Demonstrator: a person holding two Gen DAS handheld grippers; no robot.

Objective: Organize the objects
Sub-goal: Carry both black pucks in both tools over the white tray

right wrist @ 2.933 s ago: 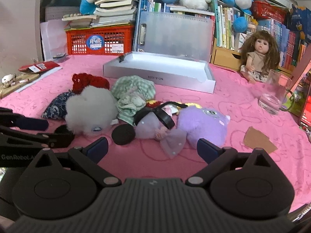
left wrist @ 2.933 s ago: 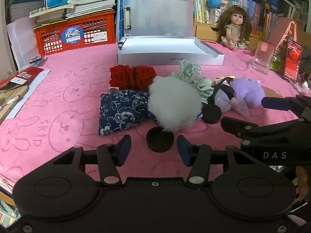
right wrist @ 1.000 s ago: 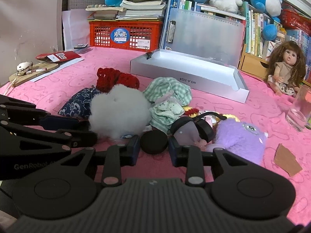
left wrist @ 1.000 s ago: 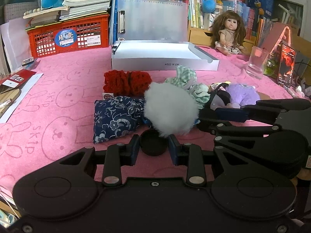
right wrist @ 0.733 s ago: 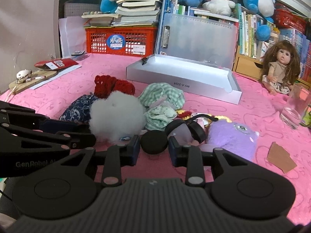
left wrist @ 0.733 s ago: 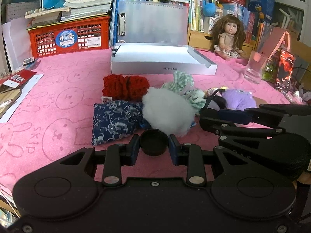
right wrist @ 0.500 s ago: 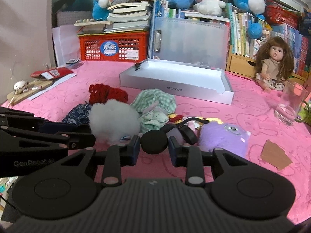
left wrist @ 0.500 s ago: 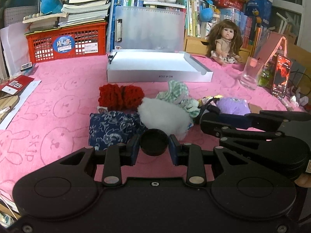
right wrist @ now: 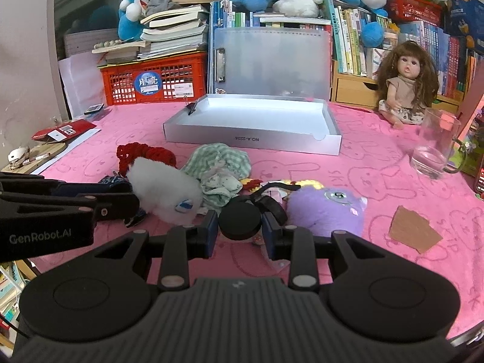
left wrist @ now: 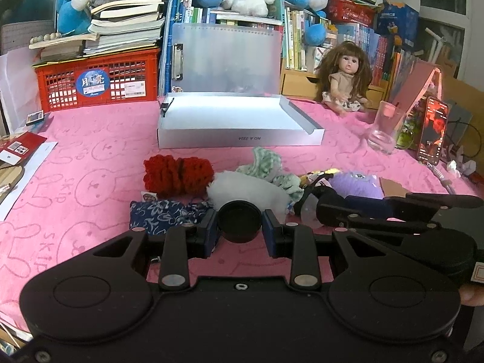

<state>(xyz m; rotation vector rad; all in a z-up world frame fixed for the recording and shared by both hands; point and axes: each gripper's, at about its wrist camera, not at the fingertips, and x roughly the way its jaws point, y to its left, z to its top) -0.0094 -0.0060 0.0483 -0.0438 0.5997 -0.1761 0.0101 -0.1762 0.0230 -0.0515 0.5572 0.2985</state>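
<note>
Grippers both sit higher than half a second back: the pile on the worktop (left wrist: 75, 163) lies lower and smaller in each view, and more of the shelf top with its plush toys shows. The grip itself is unchanged. The left gripper (left wrist: 239, 227) has its jaws closed on a black round cup-like cap (left wrist: 239, 220), hollow side up, and the right gripper (right wrist: 240, 223) has its jaws closed on a black disc (right wrist: 240, 220), flat and matte, face toward the camera. Both pieces are held clear above the pink cloth, just in front of the pile

Counted: two black round pieces, one per gripper. One white fluffy ball (right wrist: 165, 190), one red crocheted piece (left wrist: 177, 177), one dark blue floral fabric pouch (left wrist: 165, 216), one crumpled green-and-white checked cloth (right wrist: 219, 166), one purple plush toy (right wrist: 325, 208); a black band (right wrist: 272, 204) curves over the purple plush toy's near side. These soft things lie touching in one heap at the middle of the worktop

Behind the heap stands one shallow grey rectangular tray (right wrist: 254, 142), open, with a translucent plastic folder (left wrist: 230, 57) upright at its far edge. One red latticed plastic crate (left wrist: 96, 83) carries a stack of books. One long-haired doll (right wrist: 403, 87) sits at the back right, one clear glass mug (right wrist: 437, 148) near it, one brown cardboard scrap (right wrist: 413, 230) flat on the cloth
</note>
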